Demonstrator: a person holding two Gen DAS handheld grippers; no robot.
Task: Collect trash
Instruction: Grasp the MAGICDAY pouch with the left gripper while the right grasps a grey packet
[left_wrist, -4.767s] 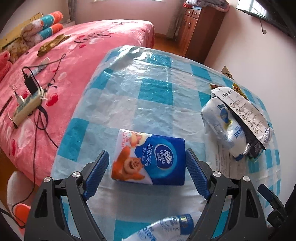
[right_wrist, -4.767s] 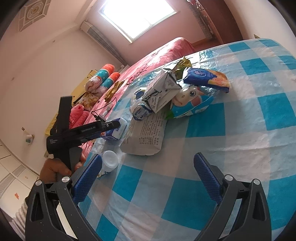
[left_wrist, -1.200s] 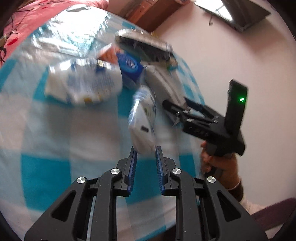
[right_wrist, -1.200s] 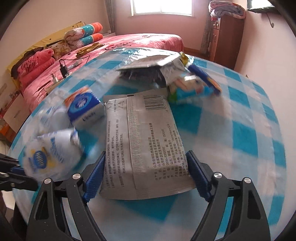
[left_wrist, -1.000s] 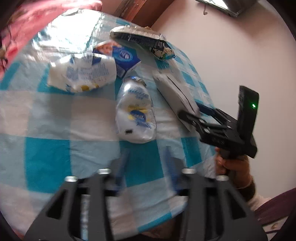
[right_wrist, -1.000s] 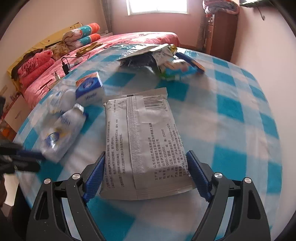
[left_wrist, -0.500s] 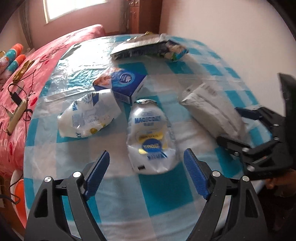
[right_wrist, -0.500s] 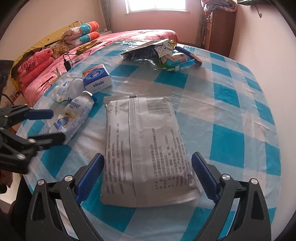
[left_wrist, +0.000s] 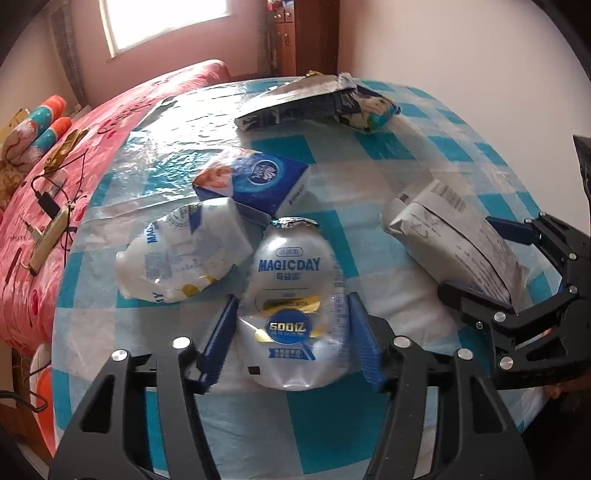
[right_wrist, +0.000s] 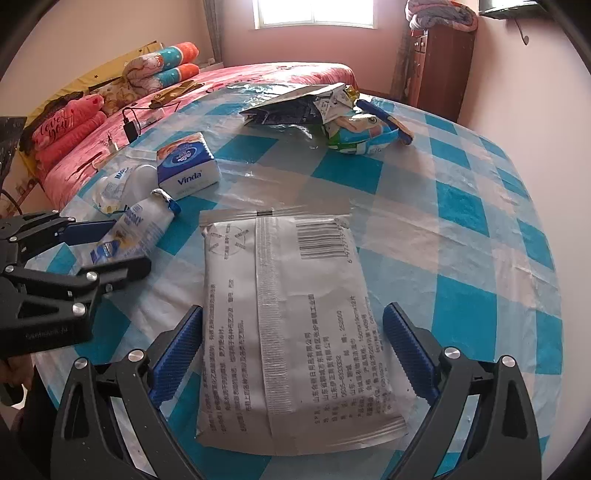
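Observation:
A white MAGICDAY pouch lies flat on the blue-checked table, between the fingers of my left gripper, which is open around its lower half. A second crumpled white pouch lies left of it, and a blue Vinda tissue pack behind. My right gripper is open around the near end of a grey sealed packet, which also shows in the left wrist view. An open dark wrapper and a colourful snack bag lie at the far side.
A pink bed with rolled blankets, a power strip and cables runs along the table's left side. A brown wooden cabinet stands in the far corner. A pink wall closes the right.
My left gripper let go of the MAGICDAY pouch onto the table, opened, and now straddles it with the fingers narrower than half a second ago. My right gripper has stayed open around the grey packet.

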